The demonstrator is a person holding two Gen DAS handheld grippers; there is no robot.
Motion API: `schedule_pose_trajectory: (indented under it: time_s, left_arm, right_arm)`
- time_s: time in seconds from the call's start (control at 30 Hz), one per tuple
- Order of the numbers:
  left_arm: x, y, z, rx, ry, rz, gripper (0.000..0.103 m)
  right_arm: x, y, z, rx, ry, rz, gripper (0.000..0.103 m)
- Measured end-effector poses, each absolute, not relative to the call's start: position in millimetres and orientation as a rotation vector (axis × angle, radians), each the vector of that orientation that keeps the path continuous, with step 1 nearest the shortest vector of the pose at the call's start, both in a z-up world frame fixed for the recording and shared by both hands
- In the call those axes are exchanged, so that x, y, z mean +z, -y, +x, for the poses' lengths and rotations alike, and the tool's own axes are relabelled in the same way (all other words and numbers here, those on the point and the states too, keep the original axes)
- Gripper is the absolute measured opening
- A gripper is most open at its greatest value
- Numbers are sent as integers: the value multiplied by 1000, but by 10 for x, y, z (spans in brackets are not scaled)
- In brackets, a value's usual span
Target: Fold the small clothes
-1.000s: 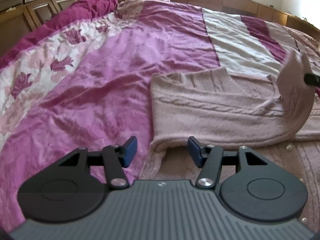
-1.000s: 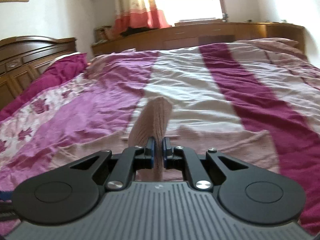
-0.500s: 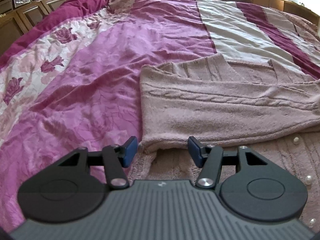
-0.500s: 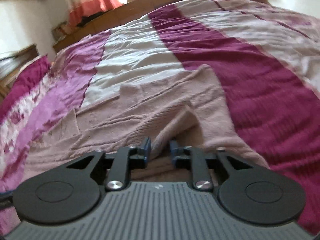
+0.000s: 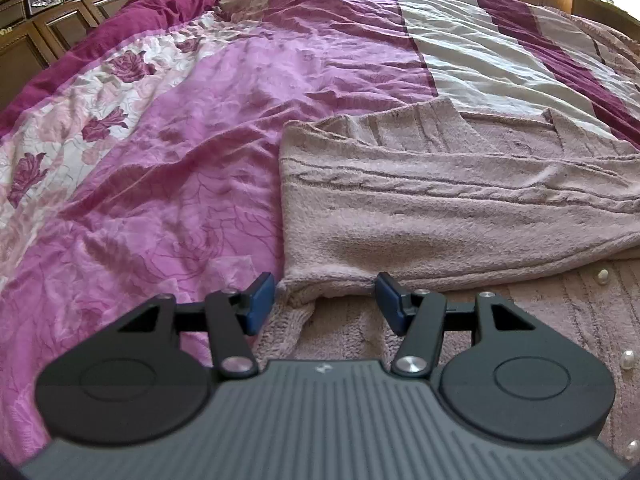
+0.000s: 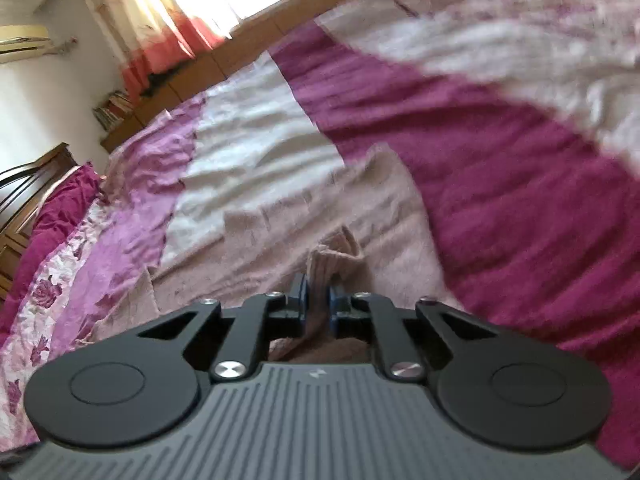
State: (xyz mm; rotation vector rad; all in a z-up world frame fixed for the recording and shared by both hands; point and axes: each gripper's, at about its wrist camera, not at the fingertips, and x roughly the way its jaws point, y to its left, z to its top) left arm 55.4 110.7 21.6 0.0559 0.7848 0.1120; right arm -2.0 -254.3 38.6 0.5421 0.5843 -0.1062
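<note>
Grip: As the right gripper [image 6: 318, 300] pinches the ribbed cuff [image 6: 334, 256] of a dusty-pink cardigan [image 5: 460, 216], its jaws have just been closing, and the knit now stands bunched between the blue pads.
Other hand: The left gripper [image 5: 324, 300] hovers low at the folded sleeve edge [image 5: 332, 276], its jaws half apart with the edge lying between the tips, nothing pinched.
Garment: The cardigan lies spread on the bed, one sleeve folded across its body, the pearl buttons [image 5: 602, 278] showing along the front at the right of the left wrist view.
Step in hand: Judged from the layout, the second sleeve is being taken across the body.
Doing it well: The cuff should travel low and taut so the sleeve lands flat and parallel to the first. The free gripper would do best pinning the folded edge so the knit does not drag. Soft, stretchy yarn will likely sag if lifted high.
Surface: A rumpled bedspread [image 5: 200, 152] in magenta, pink and cream stripes, with a floral band [image 5: 100, 128] along one side.
Room: Dark wooden headboard [image 5: 48, 12], low wooden cabinets [image 6: 256, 44] under a bright curtained window [image 6: 168, 20].
</note>
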Motion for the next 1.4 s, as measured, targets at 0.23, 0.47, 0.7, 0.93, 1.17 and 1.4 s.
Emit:
schedule_pose_trajectory:
  time_s: [0.23,0.47,0.7,0.93,1.17,1.4]
  left_arm:
    - [173,-1091,566,116,-789,65,59]
    - [161,-1087,567,118,-790,59,59]
    - [154,-1086,564,116,-790,67,59]
    - [138,-1073,564,117,-790,82,60]
    - [163,-1085,546,118,-799,74,60]
    - [288,-1113,397,102,-803,68,59]
  right_arm:
    - [280,2586,-45,-154,-657,514,17]
    - [568,2383,-115,-176,-568,382,54]
    - [522,2169,32,-38,-586,318,58]
    - [237,2224,113,-51,-642,289,59]
    - [292,2261,92,-23,-635,338,70]
    - [571,2245,-136,27,-619,358,77]
